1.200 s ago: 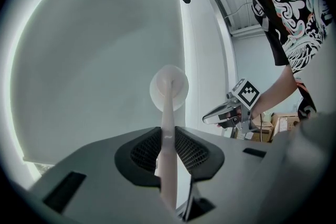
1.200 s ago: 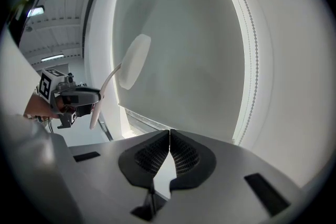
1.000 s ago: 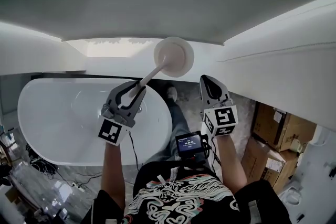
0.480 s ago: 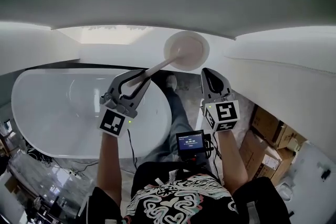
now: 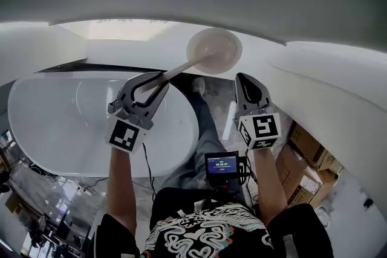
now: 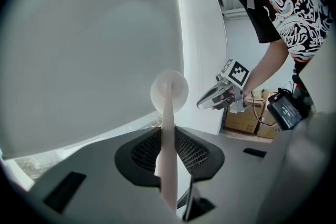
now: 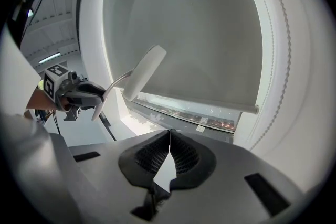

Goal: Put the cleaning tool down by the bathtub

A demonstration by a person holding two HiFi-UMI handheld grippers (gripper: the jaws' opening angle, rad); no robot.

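The cleaning tool (image 5: 213, 51) is held up in the air by the left hand-held gripper (image 5: 151, 83). Its jaws are closed on the thin handle (image 6: 167, 139), as is shown plainly in the left gripper view, where the handle runs out between them to the round pad (image 6: 169, 93). The pad is seen high above the end of the bathtub (image 5: 60, 124), well apart from it and from the floor (image 5: 219, 96). The right hand-held gripper (image 5: 247, 86) is carried beside the left one, with its jaws pressed together on nothing.

The step in hand is judged to be the lowering of the tool to a resting place beside the tub, and little of the task appears done. For this to be done well, the arm should be brought down slowly, with the pad led first over the strip of floor at the tub's end, so that the long handle is not swung against the rim. The grip should be loosened only once the tool is borne by the floor or leaned on the tub's side; if released sooner, it is likely to drop and slide. The person's own leg (image 5: 205, 127) stands in that strip and should be avoided
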